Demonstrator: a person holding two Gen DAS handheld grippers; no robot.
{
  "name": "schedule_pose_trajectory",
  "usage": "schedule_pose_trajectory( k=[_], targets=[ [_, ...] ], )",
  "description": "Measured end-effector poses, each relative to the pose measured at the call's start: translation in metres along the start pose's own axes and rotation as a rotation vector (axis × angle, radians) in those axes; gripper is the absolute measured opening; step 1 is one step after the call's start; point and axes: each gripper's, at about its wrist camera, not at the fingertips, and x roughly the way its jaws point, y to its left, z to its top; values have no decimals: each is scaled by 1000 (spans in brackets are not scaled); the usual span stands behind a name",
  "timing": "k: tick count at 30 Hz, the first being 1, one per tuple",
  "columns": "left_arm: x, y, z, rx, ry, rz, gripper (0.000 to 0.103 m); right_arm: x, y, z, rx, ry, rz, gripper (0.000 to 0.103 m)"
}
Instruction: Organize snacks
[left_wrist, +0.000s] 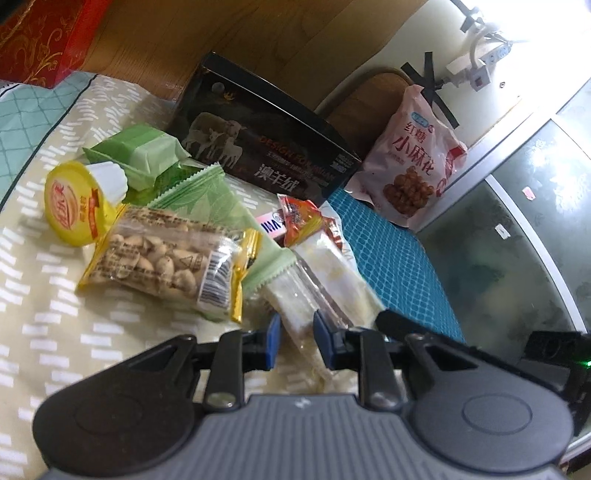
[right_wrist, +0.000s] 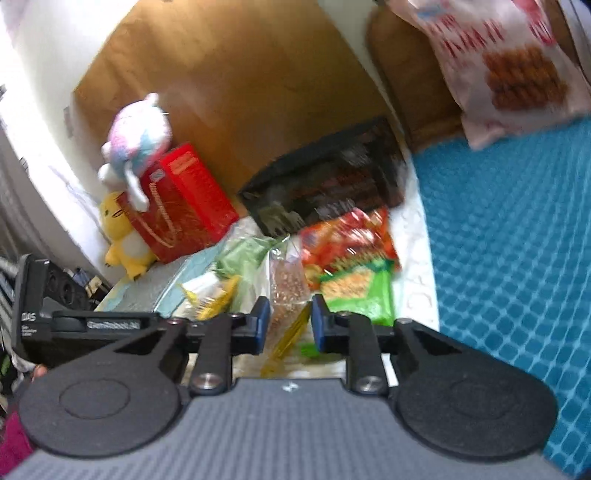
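- Your left hand-held gripper (left_wrist: 294, 341) is clamped on the near end of a clear-wrapped pale snack bar (left_wrist: 295, 314); the blue pads sit against both sides of the wrapper. The bar lies on the patterned bedspread (left_wrist: 48, 314), so a low end grip looks like the way to slide or lift it out of the heap.
- Your right hand-held gripper (right_wrist: 287, 325) has a clear packet with a yellow edge (right_wrist: 286, 314) between its fingers. The jaws stand narrow, but blur hides whether the pads actually press the film, so you cannot tell if it is gripped.
- Just beyond the left gripper, the snacks lie loosely piled: a peanut packet (left_wrist: 162, 258) rests on a pale green wrapper (left_wrist: 207, 195), with a yellow-lidded jelly cup (left_wrist: 79, 203) beside it and a red-orange packet (left_wrist: 299, 218) behind the bar. They overlap, so pulling one may drag its neighbours.
- Further back, a black box (left_wrist: 266, 147) stands against the wooden headboard, probably the place the snacks are meant to go, though you cannot see from here whether it is open.
- A large pink bag of fried twists (left_wrist: 410, 155) leans apart from the pile, on the blue mat (left_wrist: 388, 251).
- The right view is smeared; the green packet (right_wrist: 358, 291) cannot be read, and the bar's near end is cut off behind the gripper body.
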Motion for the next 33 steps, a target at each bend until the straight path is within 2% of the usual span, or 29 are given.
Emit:
schedule_pose_trajectory(
  k=[2,3,6,9,11,12,13,14,15,17,20,23,24,26,30,33],
  targets=[
    [-5,-1,-5,-2,8,-29,20,-8,18,4,-99,-17,6,26],
    [-8,-3,-8,2,9,-35,20,-11,28,5,-149,-14,14,19],
    [-18,-5,-20,16,27,-64,20,-17,59,-2,-304,40,81,14],
    [-31,0,-38,43,64,-29,21,-14,89,-17,-422,146,189,15],
    [-48,10,-52,58,81,-15,26,-16,97,-24,-459,165,226,16],
    [-59,16,-57,57,77,-18,27,-18,98,-24,-463,161,233,24],
    [-70,21,-60,51,72,-9,28,-21,96,-24,-460,150,227,31],
    [-82,25,-61,49,55,12,32,-24,93,-24,-452,136,207,46],
    [-92,28,-59,49,33,37,35,-26,89,-25,-443,124,181,54],
    [-108,32,-50,46,-17,84,37,-25,83,-28,-441,117,119,54],
    [-110,31,-30,50,-57,97,42,-22,77,-40,-489,139,8,55],
    [-91,16,-12,112,-69,106,58,-22,75,-52,-552,151,-67,71],
    [-82,11,-7,136,-65,113,60,-22,75,-56,-565,154,-82,72],
    [-60,5,0,170,-29,124,60,-23,70,-62,-554,183,-82,72],
    [-25,4,-2,150,65,105,58,-7,71,-69,-547,200,-71,71],
    [-21,-5,-10,162,59,106,53,6,73,-70,-543,184,-96,71]
  ],
)
